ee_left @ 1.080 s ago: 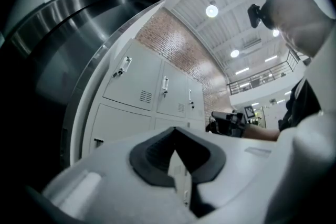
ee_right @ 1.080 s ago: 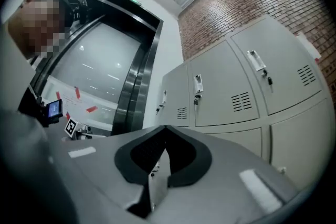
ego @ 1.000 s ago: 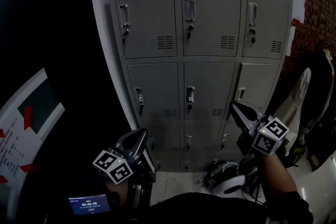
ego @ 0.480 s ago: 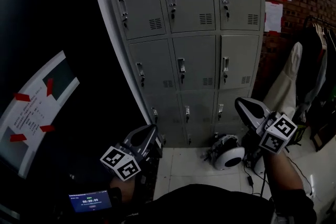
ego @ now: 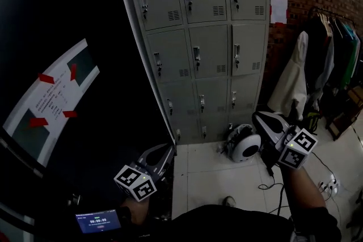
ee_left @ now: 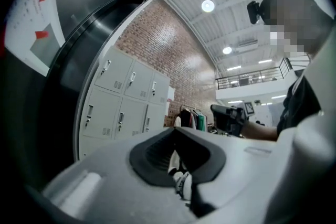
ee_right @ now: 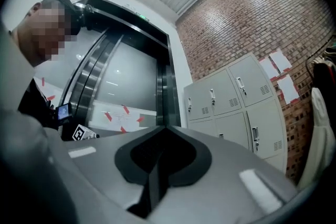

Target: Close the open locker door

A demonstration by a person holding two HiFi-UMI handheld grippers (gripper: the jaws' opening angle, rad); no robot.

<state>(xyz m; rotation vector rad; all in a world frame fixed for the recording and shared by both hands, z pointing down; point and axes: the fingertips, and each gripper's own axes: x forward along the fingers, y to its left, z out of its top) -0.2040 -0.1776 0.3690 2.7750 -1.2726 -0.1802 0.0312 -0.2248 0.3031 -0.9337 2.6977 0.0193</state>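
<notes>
"While both grippers hung low and well short of the lockers (ego: 199, 42), why was neither on a door?"

"Because no door looked open. Every door in the bank at the far wall sat flush in its frame, so I judged the closing either done or not begun. The left gripper (ego: 163, 151) and right gripper (ego: 260, 118) were carried near the body, the jaws of each drawn together with nothing held."

"Which way did the doors face?"

"Flat fronts toward the near side, long axis upright on the upper rows. Handles (ego: 196, 56) sat at each door's left edge, so the hinges were probably on the right, and a closing push would go toward the far wall."

"Anything in the way?"

"A white rounded thing (ego: 245, 145) lay on the floor just before the bottom right lockers."
</notes>
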